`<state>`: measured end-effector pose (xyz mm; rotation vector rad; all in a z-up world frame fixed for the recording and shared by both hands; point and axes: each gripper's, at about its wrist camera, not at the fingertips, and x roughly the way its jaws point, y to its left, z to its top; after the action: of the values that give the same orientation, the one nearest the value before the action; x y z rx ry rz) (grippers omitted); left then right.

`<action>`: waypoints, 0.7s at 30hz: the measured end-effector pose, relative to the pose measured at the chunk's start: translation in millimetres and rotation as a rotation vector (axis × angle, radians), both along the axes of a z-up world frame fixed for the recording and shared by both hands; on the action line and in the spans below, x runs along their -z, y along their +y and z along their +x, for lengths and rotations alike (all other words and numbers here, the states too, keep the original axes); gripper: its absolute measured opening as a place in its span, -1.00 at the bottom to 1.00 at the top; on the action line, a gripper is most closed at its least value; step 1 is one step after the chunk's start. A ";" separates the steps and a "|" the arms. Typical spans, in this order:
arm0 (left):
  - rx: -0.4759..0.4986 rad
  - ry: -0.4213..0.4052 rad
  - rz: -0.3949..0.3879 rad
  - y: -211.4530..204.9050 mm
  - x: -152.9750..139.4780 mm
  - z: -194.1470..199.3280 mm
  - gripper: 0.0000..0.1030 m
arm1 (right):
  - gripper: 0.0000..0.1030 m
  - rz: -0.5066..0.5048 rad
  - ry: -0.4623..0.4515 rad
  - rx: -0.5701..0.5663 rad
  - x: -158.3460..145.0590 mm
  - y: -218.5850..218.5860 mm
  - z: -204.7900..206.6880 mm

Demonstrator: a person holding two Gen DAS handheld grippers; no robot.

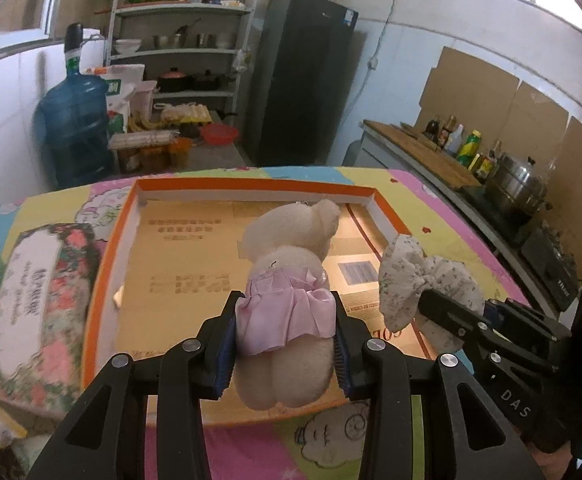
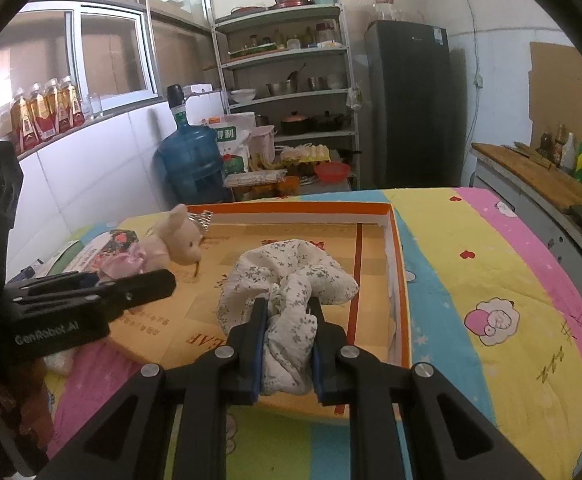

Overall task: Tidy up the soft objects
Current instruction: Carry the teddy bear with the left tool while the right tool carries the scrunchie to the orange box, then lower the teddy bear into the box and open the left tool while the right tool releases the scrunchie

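Your left gripper (image 1: pixel 285 344) has its fingers clamped on the waist of the plush bear (image 1: pixel 291 276), whose long axis runs straight ahead, head pointing away over the shallow orange-rimmed box (image 1: pixel 113 240). Your right gripper (image 2: pixel 287 350) has its fingers pinched tight on the floral fabric bundle (image 2: pixel 287 276), which hangs over the same box, nearer its right wall. Both soft things sit above the cardboard floor, the bear to the left of the bundle, so lowering looks like the likely next move.
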<state>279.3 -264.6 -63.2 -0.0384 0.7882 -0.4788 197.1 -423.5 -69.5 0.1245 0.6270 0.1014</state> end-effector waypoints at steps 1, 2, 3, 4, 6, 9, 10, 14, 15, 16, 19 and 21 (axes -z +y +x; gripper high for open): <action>0.003 0.005 0.007 -3.7 2.5 2.2 -0.21 | -0.63 0.002 0.006 -0.001 1.3 -0.4 2.7; 0.007 0.013 0.014 -3.9 5.7 5.0 -0.21 | -0.63 0.006 0.013 -0.004 3.2 -2.0 5.1; 0.011 0.027 0.020 -5.8 9.3 8.8 -0.20 | -0.62 0.010 0.021 -0.007 5.2 -3.5 8.0; 0.012 0.040 0.020 -6.9 12.0 12.1 -0.20 | -0.62 0.013 0.028 -0.010 7.0 -5.0 10.2; 0.015 0.071 0.012 -6.3 18.7 18.1 -0.21 | -0.61 0.018 0.044 -0.018 12.6 -6.2 13.2; 0.013 0.087 0.023 -7.0 25.2 23.3 -0.20 | -0.61 0.023 0.063 -0.023 19.3 -8.3 16.3; 0.013 0.087 0.026 -7.5 26.5 24.2 -0.20 | -0.61 0.023 0.066 -0.023 20.4 -8.7 16.9; 0.008 0.087 0.037 -10.4 29.4 26.2 -0.19 | -0.60 0.025 0.075 -0.028 23.0 -8.2 20.0; 0.008 0.087 0.040 -11.3 29.8 26.5 -0.17 | -0.60 0.026 0.079 -0.031 24.0 -7.9 20.9; 0.008 0.088 0.046 -12.2 31.3 27.8 -0.16 | -0.60 0.028 0.084 -0.034 24.9 -7.7 21.8; 0.010 0.087 0.057 -13.1 34.1 28.9 -0.10 | -0.55 0.028 0.098 -0.044 26.9 -6.2 23.2; 0.003 0.093 0.052 -12.7 34.5 29.2 -0.07 | -0.50 0.030 0.101 -0.051 26.7 -6.0 24.3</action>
<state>308.5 -277.4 -97.6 -0.0119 0.8920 -0.4614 221.4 -429.5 -96.3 0.1439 0.7299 0.1543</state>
